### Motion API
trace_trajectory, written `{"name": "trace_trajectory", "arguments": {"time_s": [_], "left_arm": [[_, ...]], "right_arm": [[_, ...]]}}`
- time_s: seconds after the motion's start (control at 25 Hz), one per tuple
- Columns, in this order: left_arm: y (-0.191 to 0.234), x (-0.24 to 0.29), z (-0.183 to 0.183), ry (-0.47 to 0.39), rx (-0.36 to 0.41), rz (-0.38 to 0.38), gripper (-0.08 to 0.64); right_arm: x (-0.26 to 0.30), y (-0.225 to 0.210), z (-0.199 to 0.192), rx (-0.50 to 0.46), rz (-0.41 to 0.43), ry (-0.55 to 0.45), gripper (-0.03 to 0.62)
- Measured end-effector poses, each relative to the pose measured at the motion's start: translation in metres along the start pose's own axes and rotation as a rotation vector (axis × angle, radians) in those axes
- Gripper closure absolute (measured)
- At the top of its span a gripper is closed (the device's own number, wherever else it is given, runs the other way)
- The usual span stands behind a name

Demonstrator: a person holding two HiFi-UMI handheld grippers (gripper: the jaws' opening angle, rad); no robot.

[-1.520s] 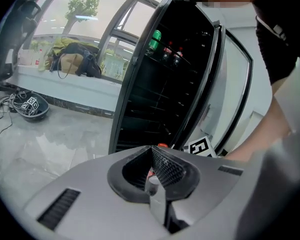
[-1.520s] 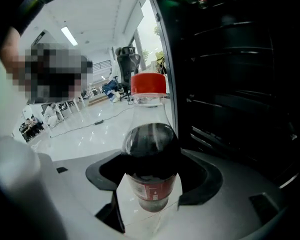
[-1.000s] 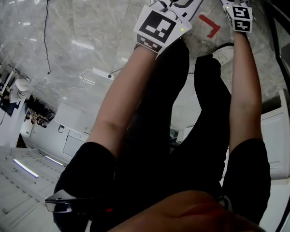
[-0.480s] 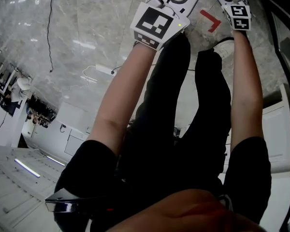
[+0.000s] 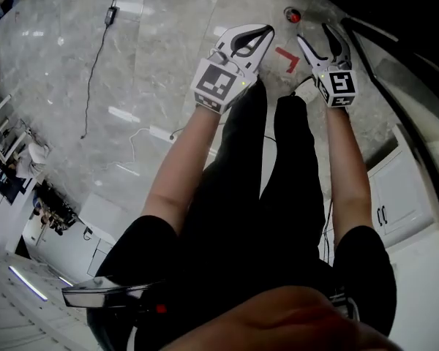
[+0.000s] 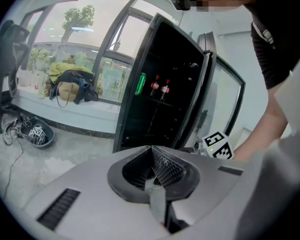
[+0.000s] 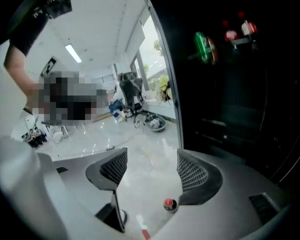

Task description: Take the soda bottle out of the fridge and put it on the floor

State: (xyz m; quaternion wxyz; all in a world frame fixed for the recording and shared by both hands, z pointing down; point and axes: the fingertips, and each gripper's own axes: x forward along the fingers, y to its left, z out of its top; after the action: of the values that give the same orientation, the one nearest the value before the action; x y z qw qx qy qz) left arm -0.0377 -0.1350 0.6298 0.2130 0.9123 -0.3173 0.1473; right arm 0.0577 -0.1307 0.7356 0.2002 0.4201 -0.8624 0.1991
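Note:
The soda bottle (image 5: 291, 14), dark with a red cap, stands upright on the marble floor beyond both grippers. In the right gripper view the soda bottle (image 7: 169, 204) shows small on the floor below, between the spread jaws and close to the right one, untouched. My right gripper (image 5: 314, 34) is open and holds nothing. My left gripper (image 5: 266, 28) is shut with nothing in it, to the left of the bottle. The black fridge (image 6: 160, 99) stands open, with red-capped bottles (image 6: 160, 87) and a green can (image 6: 140, 83) on a shelf inside.
A red tape corner mark (image 5: 287, 57) lies on the floor by the grippers. The fridge's dark door edge (image 5: 395, 64) runs along the right. White cabinets (image 5: 395, 203) stand behind on the right. A black cable (image 5: 95, 42) trails over the floor at left.
The red-capped bottle seen at the right gripper's jaws earlier now stands alone on the floor. Both grippers sit lower in the head view and have drawn back from it.

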Motion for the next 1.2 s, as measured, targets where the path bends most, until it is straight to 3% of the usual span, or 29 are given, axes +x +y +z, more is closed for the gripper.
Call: {"name": "trace_trajectory", "arguments": {"time_s": [0.16,0.32,0.4,0.6,0.84,1.2], "left_arm": [[-0.04,-0.034,0.06,-0.023,0.076,-0.037,0.555],[-0.082,-0.072,0.134,-0.049,0.138,-0.097,0.555],[-0.11,-0.088,0.163,-0.052,0.161,-0.142,0.555],[-0.164,-0.117,0.223,-0.08,0.255,-0.222,0.555],[-0.184,-0.137,0.275,-0.167,0.222,-0.234,0.555],[-0.208,-0.136,0.36,-0.287,0.253,-0.281,0.555]], "right_arm": [[-0.08,0.036,0.104,-0.013,0.055,-0.126,0.295],[-0.161,0.063,0.2,-0.015,0.083,-0.218,0.51],[-0.196,0.073,0.233,-0.017,0.109,-0.247,0.58],[-0.254,0.095,0.298,-0.031,0.19,-0.321,0.58],[-0.287,0.12,0.354,-0.086,0.268,-0.388,0.58],[-0.326,0.115,0.434,-0.133,0.241,-0.49,0.58]]}}
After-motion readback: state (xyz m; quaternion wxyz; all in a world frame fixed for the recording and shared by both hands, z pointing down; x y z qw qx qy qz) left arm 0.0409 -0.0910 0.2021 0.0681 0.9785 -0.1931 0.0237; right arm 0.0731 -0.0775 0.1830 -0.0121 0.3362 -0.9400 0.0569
